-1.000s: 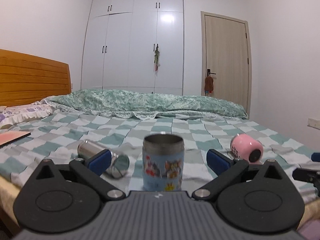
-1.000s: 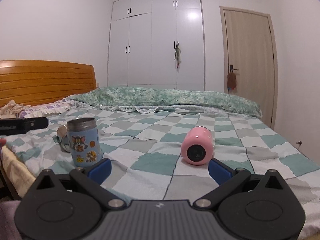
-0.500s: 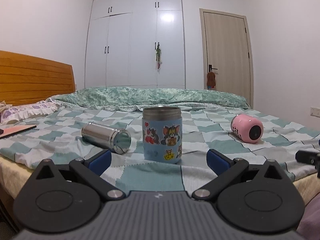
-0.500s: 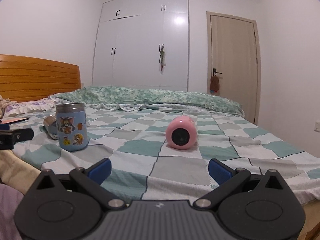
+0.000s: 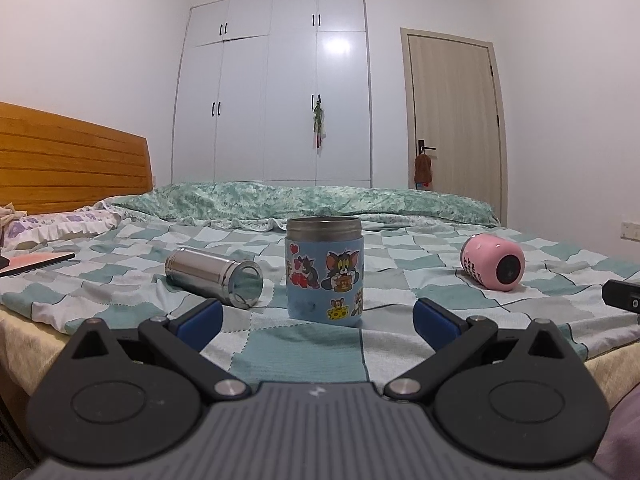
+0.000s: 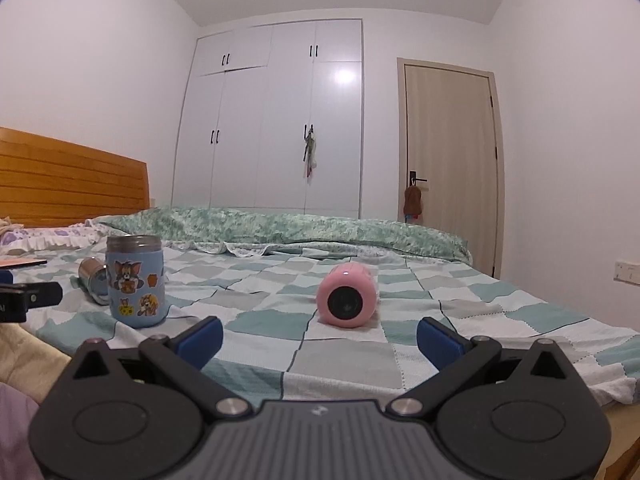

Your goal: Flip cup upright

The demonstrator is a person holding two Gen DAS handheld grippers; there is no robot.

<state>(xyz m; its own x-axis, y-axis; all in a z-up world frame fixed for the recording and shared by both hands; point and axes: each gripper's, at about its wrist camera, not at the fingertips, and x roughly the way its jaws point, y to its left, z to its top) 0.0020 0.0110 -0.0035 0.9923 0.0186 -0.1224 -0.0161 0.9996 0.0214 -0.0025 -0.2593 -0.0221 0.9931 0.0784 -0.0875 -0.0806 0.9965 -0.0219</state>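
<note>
Hovering low at the near edge of the bed, the left gripper (image 5: 316, 316) has its blue-padded fingers spread wide with nothing between them. Just beyond its tips the blue cartoon cup (image 5: 324, 272) stands upright on the checked bedspread (image 5: 304, 356), steel rim up. Beside that cup, to its left, a steel cup (image 5: 214, 277) lies on its side, apart from it, one round end turned toward the camera. Well off to the right a pink cup (image 5: 493, 262) also lies on its side, its dark round end facing the camera; whether that end is the mouth or the base is hard to tell.

The right gripper (image 6: 319, 339) is likewise spread and empty, pointing at the pink cup (image 6: 347, 300), which lies a little way ahead of its tips and touches neither finger. From this side the blue cartoon cup (image 6: 136, 281) stands to the left, with the steel cup (image 6: 93, 280) partly hidden behind it.

Farther back a rumpled green quilt (image 6: 280, 230) crosses the bed, with a wooden headboard (image 5: 72, 164) at left, a white wardrobe (image 5: 272, 88) and a door (image 5: 452, 120) behind.
</note>
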